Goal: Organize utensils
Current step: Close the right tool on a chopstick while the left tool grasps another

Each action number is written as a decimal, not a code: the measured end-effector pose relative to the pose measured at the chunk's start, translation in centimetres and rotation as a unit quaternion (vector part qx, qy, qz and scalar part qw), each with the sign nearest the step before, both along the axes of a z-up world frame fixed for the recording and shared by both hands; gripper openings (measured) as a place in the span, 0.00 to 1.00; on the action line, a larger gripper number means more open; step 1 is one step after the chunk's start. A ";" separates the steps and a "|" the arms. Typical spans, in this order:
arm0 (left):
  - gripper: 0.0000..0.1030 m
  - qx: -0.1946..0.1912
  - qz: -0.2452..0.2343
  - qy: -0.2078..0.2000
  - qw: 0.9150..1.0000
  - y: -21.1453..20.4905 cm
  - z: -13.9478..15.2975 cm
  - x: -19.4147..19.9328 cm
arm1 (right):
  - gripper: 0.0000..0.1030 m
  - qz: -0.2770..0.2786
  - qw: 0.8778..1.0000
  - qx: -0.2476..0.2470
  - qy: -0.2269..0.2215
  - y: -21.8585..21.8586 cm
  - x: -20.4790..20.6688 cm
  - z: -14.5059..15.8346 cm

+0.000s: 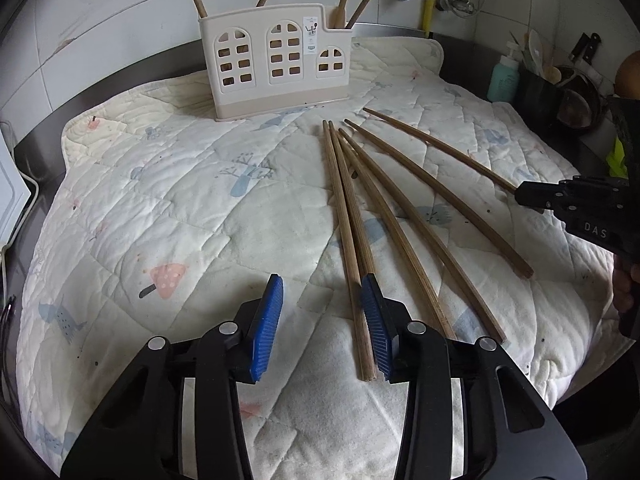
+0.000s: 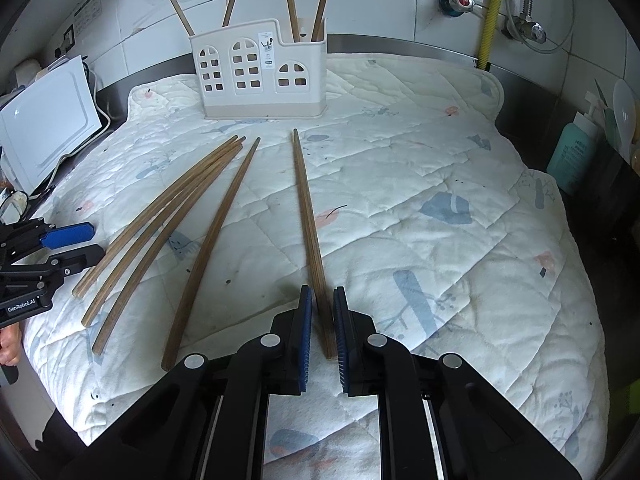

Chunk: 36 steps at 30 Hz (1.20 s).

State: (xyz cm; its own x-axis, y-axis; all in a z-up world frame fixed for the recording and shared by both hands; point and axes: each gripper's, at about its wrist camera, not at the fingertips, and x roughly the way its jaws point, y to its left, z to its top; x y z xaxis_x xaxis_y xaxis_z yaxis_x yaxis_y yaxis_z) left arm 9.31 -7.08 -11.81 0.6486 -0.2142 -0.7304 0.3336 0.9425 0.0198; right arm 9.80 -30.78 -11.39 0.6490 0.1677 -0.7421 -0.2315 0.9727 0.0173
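Right wrist view puts the lone chopstick (image 2: pixel 310 240) straight down the middle, its thick end lying between my blue pads (image 2: pixel 306 336), which stand close on either side with a sliver of gap showing, so I judge my right gripper (image 2: pixel 322 336) is narrowed around it but not yet clenched. It lies apart from the other four chopsticks (image 2: pixel 172 216), which fan out on the quilted mat (image 2: pixel 440 208) to its left; that separation is likely why I took this one, since nothing crowds the pads. Its thin tip points toward the cream holder (image 2: pixel 258 76) at the far edge of the mat, where several chopsticks already stand upright, so lifting by the thick end should let the tip go in first. In the left wrist view my left gripper (image 1: pixel 322 320) hangs released, its pads wide apart, the right one just beside the nearest pair of sticks, placed, I think, to take one next. Behind the mat runs the tiled wall (image 2: pixel 380 8), with a teal bottle (image 2: pixel 572 152) off to the right.
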 end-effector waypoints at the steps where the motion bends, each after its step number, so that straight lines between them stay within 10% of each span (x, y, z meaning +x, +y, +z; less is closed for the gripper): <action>1: 0.40 0.002 0.000 -0.001 1.000 0.0 0.0 0.0 | 0.11 0.000 1.000 0.001 0.000 0.0 0.0 0.0; 36: 0.05 -0.023 0.004 0.016 1.000 -0.1 -0.4 1.1 | 0.07 -0.010 0.999 0.021 -0.038 0.0 -1.1 1.8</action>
